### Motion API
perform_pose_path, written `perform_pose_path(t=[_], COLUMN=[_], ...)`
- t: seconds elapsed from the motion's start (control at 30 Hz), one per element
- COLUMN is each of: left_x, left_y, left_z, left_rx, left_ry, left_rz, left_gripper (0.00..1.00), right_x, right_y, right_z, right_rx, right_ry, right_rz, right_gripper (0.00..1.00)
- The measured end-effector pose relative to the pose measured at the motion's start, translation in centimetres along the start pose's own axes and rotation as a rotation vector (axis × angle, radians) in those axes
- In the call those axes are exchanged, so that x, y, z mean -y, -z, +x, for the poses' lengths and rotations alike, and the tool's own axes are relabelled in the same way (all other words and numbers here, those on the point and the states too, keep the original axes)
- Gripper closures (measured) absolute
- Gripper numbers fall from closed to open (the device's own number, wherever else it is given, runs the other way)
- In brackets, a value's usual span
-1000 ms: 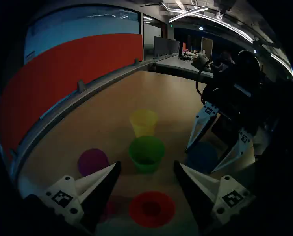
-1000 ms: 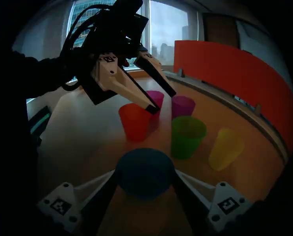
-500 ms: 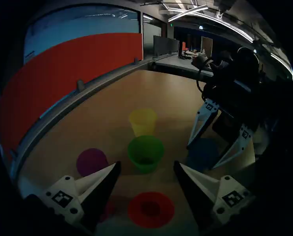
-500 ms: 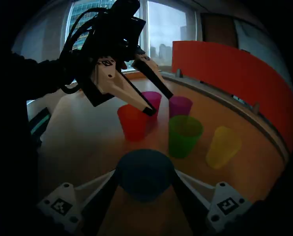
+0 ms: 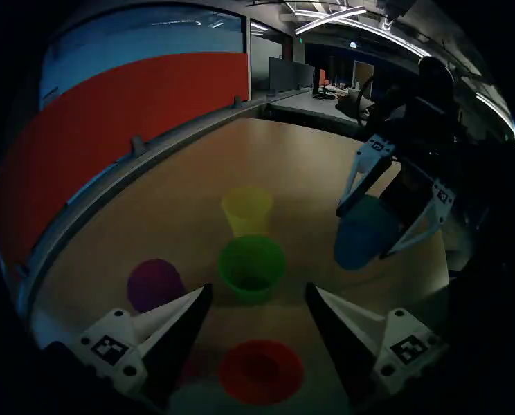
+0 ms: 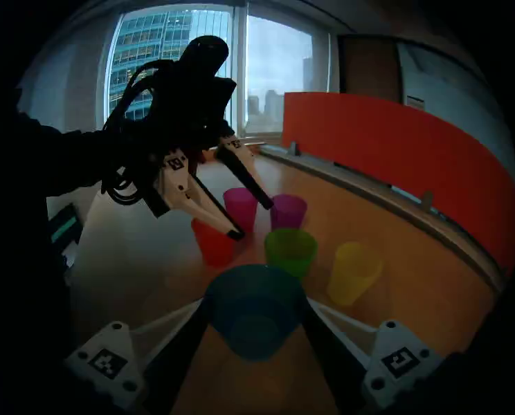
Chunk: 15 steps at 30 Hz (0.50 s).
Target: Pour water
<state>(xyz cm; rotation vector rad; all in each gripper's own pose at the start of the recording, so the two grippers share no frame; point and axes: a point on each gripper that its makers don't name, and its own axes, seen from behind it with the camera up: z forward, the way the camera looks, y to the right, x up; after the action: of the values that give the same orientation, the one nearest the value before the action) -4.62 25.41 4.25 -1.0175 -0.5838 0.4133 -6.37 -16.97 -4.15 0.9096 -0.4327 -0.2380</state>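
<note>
My right gripper (image 6: 254,304) is shut on a blue cup (image 6: 254,315), held upright above the table. In the left gripper view the same blue cup (image 5: 363,234) hangs in the right gripper (image 5: 365,230) at the right, off the tabletop. My left gripper (image 5: 257,304) is open and holds nothing, hovering over a red cup (image 5: 261,370). Beyond it stand a green cup (image 5: 250,266), a yellow cup (image 5: 247,209) and a purple cup (image 5: 154,283). In the right gripper view the left gripper (image 6: 253,220) hangs open over the red cup (image 6: 212,245).
A magenta cup (image 6: 240,206), the purple cup (image 6: 287,211), the green cup (image 6: 290,250) and the yellow cup (image 6: 353,271) cluster on the wooden table (image 6: 410,297). A red partition (image 5: 119,117) runs along the table's far edge. A person's dark sleeve (image 6: 57,159) is at left.
My right gripper has lifted the blue cup up off the table, so the other cups look lower and farther away. My left gripper has stayed open over the red cup.
</note>
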Motion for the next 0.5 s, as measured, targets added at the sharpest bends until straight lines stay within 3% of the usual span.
perform_pose_path(t=[0.5], left_x=[0.2], left_y=[-2.4], left_z=[-0.2], left_rx=[0.016], left_ry=[0.006], left_rz=[0.012], left_gripper=[0.01], right_x=[-2.8], right_y=[3.9], right_z=[3.1], right_rx=[-0.088], right_ry=[-0.019], right_rz=[-0.086], right_gripper=[0.08])
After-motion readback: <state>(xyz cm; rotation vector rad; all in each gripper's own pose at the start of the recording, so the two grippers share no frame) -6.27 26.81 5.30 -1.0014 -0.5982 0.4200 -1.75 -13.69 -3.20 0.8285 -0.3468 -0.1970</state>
